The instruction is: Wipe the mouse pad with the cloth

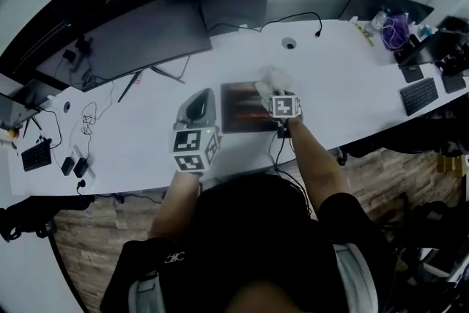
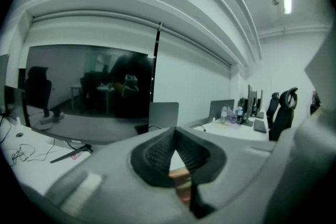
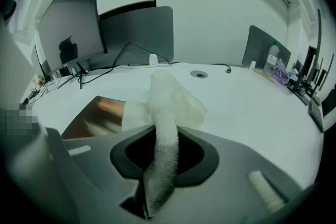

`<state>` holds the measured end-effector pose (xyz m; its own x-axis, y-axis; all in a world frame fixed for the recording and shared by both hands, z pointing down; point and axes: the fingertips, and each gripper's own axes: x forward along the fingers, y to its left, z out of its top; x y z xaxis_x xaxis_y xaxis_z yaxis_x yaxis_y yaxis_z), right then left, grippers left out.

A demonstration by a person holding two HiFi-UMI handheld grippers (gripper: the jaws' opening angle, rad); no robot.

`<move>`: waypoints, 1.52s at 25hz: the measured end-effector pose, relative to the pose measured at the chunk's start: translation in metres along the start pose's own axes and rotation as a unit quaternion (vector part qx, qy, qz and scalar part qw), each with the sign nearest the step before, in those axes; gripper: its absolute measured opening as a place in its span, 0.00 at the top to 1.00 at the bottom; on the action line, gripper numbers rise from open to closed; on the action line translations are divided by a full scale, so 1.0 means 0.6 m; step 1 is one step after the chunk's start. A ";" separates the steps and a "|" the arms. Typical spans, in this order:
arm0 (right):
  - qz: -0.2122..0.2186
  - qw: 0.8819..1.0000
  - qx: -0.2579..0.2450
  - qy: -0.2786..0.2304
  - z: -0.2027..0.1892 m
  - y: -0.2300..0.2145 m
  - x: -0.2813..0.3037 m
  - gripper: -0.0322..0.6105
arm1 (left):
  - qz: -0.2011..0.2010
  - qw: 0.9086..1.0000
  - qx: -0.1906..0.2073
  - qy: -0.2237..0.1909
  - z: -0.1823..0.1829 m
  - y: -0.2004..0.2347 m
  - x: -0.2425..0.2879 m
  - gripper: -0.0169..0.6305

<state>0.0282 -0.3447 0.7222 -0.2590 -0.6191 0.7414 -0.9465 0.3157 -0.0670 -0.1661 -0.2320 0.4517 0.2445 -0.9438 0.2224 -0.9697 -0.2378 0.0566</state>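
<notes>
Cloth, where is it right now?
The cloth is clamped in the right tongs, at the far right corner of the mouse pad, near the middle of the head view.

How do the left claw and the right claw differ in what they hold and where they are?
The right claw is shut on the white cloth; the left claw is shut and empty. The right claw is at the right edge of the mouse pad; the left claw sits beside its left edge. Both are held above the white desk.
</notes>
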 end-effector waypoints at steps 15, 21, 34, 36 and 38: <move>0.037 0.999 -0.039 -0.004 0.024 0.103 0.024 0.84 | 0.041 0.999 -0.004 -0.003 0.001 0.046 -0.039 0.98; 0.063 0.996 -0.059 -0.005 0.036 0.186 0.036 0.84 | 0.060 0.998 -0.004 -0.001 -0.003 0.085 -0.070 0.98; 0.082 0.996 -0.042 0.005 0.021 0.260 0.027 0.84 | 0.042 0.999 -0.005 -0.002 -0.009 0.126 -0.094 0.98; 0.084 0.995 -0.046 0.003 0.007 0.271 0.015 0.84 | 0.030 1.000 -0.005 -0.004 -0.008 0.121 -0.088 0.98; 0.076 0.995 -0.063 -0.009 -0.005 0.279 0.006 0.84 | 0.018 1.000 -0.006 -0.005 -0.008 0.118 -0.082 0.98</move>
<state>-0.1306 -0.2915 0.7156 -0.4022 -0.5688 0.7174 -0.8644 0.4943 -0.0927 -0.2466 -0.2014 0.4492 0.2097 -0.9540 0.2144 -0.9776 -0.2011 0.0614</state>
